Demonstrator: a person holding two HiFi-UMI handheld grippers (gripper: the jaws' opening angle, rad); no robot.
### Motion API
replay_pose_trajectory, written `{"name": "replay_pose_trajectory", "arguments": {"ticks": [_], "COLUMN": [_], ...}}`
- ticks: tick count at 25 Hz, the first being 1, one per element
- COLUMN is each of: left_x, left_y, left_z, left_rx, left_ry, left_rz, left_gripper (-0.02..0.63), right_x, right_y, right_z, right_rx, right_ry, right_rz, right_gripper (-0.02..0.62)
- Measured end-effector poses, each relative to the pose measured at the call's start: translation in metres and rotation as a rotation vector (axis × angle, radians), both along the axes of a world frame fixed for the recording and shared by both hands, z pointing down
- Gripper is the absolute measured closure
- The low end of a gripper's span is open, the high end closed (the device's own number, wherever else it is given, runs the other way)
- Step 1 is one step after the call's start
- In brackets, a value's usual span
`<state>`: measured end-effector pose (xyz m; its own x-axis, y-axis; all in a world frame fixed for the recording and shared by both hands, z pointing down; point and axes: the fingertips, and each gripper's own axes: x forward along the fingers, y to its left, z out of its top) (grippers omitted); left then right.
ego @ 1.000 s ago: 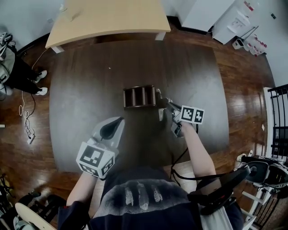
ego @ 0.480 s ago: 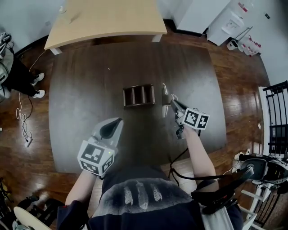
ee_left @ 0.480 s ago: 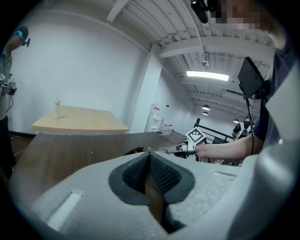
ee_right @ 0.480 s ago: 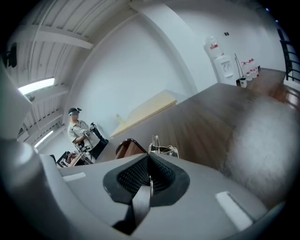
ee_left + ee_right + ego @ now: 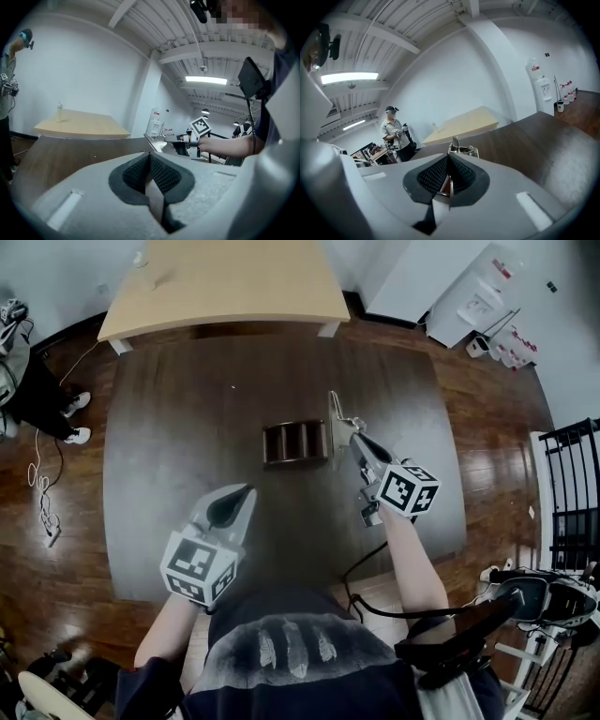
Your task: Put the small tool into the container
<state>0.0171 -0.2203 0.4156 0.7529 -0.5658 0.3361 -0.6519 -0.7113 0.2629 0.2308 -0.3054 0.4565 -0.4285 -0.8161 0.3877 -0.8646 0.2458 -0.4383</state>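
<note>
Silvery small tool (image 5: 337, 416), just one, clamped in right gripper (image 5: 354, 439), tip sitting just right of single dark container (image 5: 295, 442) on dark table (image 5: 178, 427). Right arm stretched forward. Left gripper (image 5: 234, 508) pinched shut on nothing, near body.

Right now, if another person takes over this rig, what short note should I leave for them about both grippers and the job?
Right gripper: shut on the small tool, which sticks out past its tip.
Left gripper: shut, nothing in it, over the near part of the table.
Container: on the table, just left of the tool in the head view.
Done: the tool is gripped.
To do: bring it over the container and open the right gripper.
</note>
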Motion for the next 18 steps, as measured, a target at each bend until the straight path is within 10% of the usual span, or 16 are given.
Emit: {"name": "replay_pose_trajectory", "arguments": {"ticks": [18], "left_x": [-0.049], "left_y": [0.003], "left_z": [-0.006], "left_rx": [0.011], "left_ry": [0.019], "left_rz": [-0.095], "left_gripper": [0.607], "right_x": [-0.079], "right_y": [-0.040], "right_z": [0.004], "right_rx": [0.123], "right_ry": [0.135], "right_rz": [-0.076], "right_gripper": [0.592]}}
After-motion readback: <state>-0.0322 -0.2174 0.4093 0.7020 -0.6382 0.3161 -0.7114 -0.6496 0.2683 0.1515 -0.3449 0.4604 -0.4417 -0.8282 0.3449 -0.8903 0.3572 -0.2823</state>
